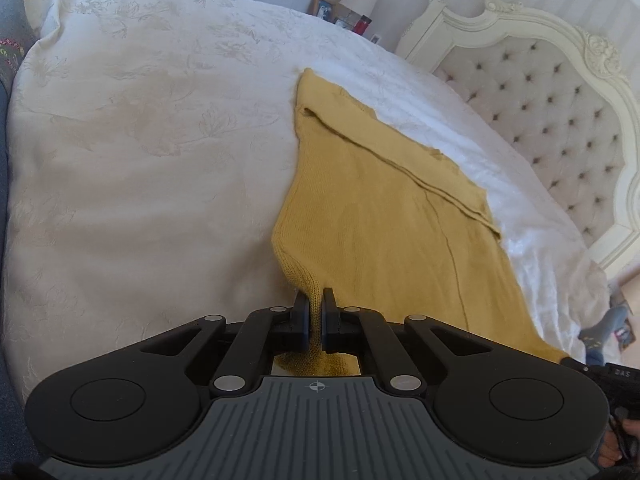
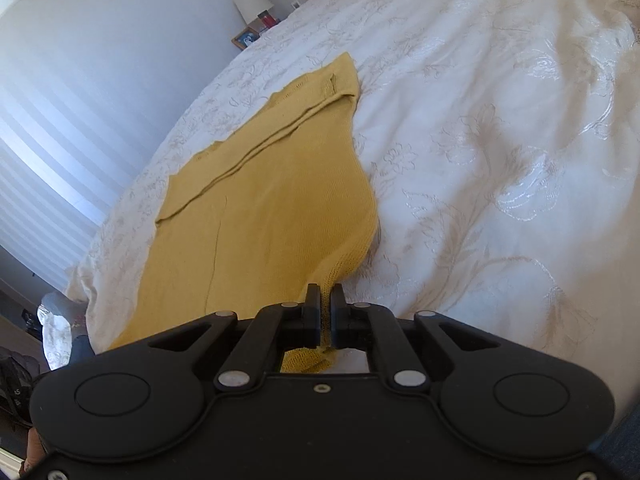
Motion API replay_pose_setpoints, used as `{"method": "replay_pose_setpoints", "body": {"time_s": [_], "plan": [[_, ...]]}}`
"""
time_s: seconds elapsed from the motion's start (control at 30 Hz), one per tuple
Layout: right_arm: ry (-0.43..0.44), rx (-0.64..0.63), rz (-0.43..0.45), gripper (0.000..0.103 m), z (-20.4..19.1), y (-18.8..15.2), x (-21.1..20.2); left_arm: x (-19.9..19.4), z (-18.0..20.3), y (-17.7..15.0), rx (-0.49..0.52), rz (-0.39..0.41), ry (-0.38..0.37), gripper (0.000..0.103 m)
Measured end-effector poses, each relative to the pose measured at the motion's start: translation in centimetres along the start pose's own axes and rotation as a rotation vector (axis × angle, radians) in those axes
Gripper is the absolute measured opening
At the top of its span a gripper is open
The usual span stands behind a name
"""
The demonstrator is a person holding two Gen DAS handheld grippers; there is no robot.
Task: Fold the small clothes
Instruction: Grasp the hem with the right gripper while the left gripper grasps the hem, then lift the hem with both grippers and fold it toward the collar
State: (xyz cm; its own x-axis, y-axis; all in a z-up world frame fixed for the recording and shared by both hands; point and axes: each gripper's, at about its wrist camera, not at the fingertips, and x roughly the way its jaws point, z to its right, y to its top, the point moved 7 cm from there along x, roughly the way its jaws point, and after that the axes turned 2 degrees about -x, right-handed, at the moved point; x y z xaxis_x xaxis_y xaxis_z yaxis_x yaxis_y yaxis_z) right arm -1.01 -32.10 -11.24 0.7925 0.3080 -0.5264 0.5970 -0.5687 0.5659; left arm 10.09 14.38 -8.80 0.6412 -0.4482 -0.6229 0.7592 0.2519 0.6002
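Left gripper (image 1: 315, 295) and right gripper (image 2: 326, 291) each pinch the yellow knit garment (image 1: 372, 208), gripped corners partly hidden.

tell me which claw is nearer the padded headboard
Right, probably. The left claw, shut on the yellow knit, holds its corner away from the headboard; the right claw grips the corner on the headboard side, though its own view omits the headboard.

Knit garment (image 1: 372, 208) on the bedspread (image 1: 132, 152) (near corners in both grippers), headboard (image 1: 560, 112) behind.
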Motion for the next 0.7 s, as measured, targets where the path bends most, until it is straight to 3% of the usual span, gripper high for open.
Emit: {"method": "replay_pose_setpoints", "body": {"time_s": [0.37,0.7], "plan": [[0.086,0.076,0.1,0.009,-0.8,5.7,0.8,1.0,2.7,5.9,-0.009,0.071,-0.066,0.005],[0.086,0.089,0.152,0.009,-1.0,11.1,4.2,3.8,4.2,10.8,0.02,0.105,-0.08,0.005]]}}
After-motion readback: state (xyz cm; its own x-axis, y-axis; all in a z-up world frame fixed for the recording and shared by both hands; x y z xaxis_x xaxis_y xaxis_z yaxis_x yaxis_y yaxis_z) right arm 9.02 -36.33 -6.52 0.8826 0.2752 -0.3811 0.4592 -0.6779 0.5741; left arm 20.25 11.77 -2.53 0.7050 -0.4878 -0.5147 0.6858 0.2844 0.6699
